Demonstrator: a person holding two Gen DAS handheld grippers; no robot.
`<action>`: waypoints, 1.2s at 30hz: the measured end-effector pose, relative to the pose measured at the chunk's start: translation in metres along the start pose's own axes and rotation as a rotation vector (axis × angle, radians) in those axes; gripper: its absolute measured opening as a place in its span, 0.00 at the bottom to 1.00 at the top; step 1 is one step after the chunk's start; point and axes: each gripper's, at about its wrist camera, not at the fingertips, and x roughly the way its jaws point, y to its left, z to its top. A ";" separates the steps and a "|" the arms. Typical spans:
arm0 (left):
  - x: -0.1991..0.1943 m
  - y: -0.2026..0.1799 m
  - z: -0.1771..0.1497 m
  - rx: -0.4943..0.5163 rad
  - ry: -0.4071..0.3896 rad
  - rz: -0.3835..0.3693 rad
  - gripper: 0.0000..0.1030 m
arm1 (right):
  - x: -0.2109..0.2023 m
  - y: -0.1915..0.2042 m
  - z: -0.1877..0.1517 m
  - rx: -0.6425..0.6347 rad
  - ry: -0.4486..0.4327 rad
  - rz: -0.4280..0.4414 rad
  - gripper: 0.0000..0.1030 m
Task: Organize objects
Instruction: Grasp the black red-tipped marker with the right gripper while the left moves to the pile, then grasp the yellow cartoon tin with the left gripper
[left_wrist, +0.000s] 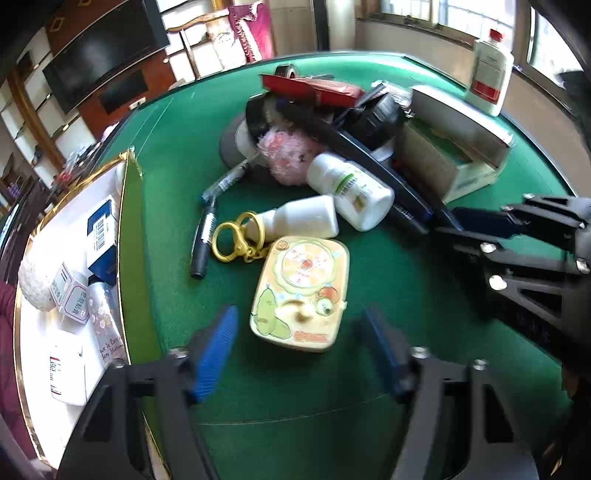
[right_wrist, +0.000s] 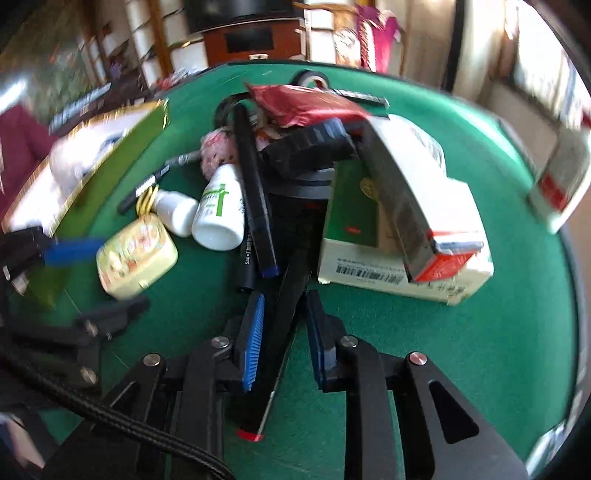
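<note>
A yellow cartoon tin (left_wrist: 301, 291) with a gold keychain clasp (left_wrist: 231, 240) lies on the green table (left_wrist: 388, 295). My left gripper (left_wrist: 299, 319) hangs open over the tin's near end, blue pads on either side and clear of it. In the right wrist view my right gripper (right_wrist: 286, 299) is shut on a long black stick (right_wrist: 291, 280) with a red end, which runs out from under the pile. Beside the tin lie two white bottles (left_wrist: 351, 188) and black pens (left_wrist: 205, 236). The right gripper (left_wrist: 476, 221) also shows at the right edge of the left wrist view.
A gold-rimmed white tray (left_wrist: 110, 181) at the left holds several small boxes. The pile holds a pink plush (left_wrist: 284, 151), a red packet (left_wrist: 314, 86) and a tape roll (left_wrist: 288, 70). An open carton (left_wrist: 454, 162) lies to the right, and a red-capped white bottle (left_wrist: 489, 70) stands behind it.
</note>
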 end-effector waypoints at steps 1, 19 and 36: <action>0.000 0.002 0.000 -0.014 -0.005 -0.012 0.68 | -0.002 0.004 -0.003 -0.028 -0.019 -0.011 0.17; -0.032 0.005 -0.018 -0.162 -0.159 -0.195 0.39 | -0.047 -0.030 0.003 0.158 -0.199 0.287 0.12; -0.005 -0.014 -0.014 -0.104 -0.087 -0.074 0.41 | -0.021 -0.011 0.001 0.134 -0.100 0.267 0.12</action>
